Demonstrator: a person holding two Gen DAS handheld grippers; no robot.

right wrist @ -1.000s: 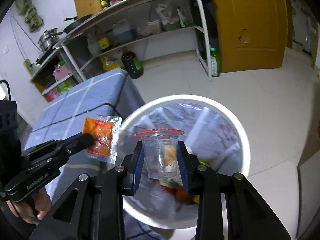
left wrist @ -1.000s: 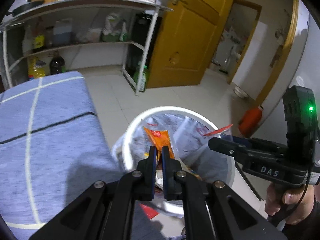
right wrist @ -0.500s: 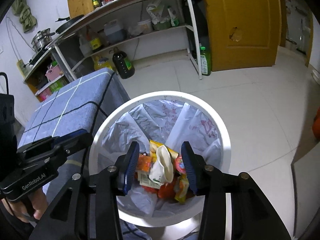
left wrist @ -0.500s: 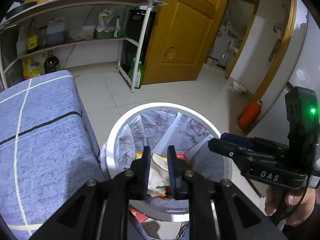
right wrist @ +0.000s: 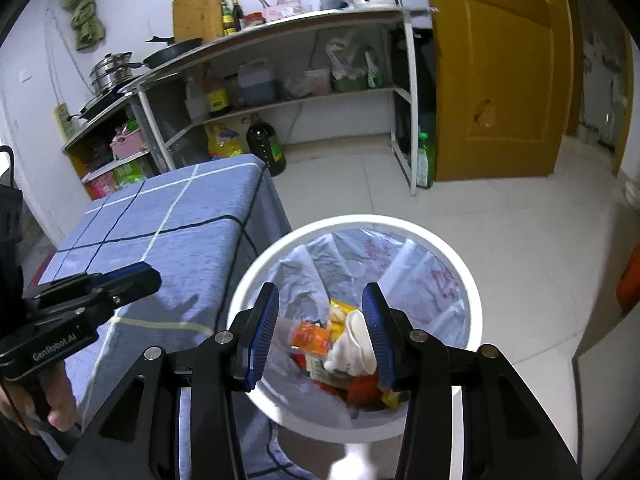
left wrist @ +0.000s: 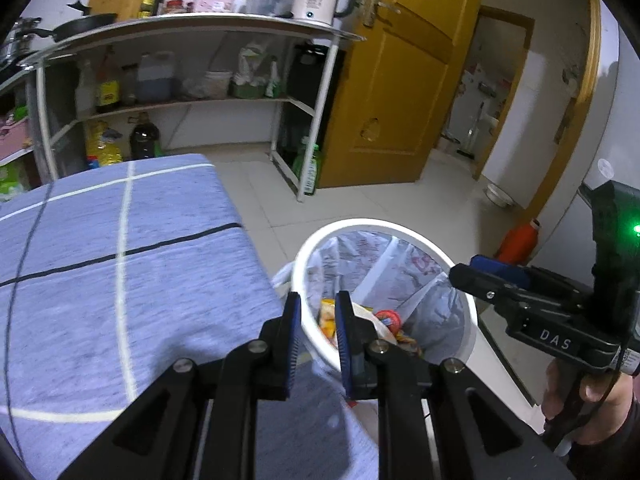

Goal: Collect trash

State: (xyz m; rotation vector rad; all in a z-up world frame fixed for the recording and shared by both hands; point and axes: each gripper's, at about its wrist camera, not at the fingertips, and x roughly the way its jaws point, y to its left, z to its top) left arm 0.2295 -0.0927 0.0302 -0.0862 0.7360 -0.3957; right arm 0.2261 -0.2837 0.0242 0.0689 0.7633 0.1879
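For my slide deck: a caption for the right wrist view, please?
Open right gripper above white lined trash bin of wrappers, beside blue checked tablecloth.

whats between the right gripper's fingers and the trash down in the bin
Nothing but air. In the right wrist view the right gripper stands open and empty above the white bin, and the trash lies on the liner below.

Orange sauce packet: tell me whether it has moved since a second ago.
Yes. The orange sauce packet has left the left gripper, whose open jaws are empty, and now lies down inside the white bin among the other trash.
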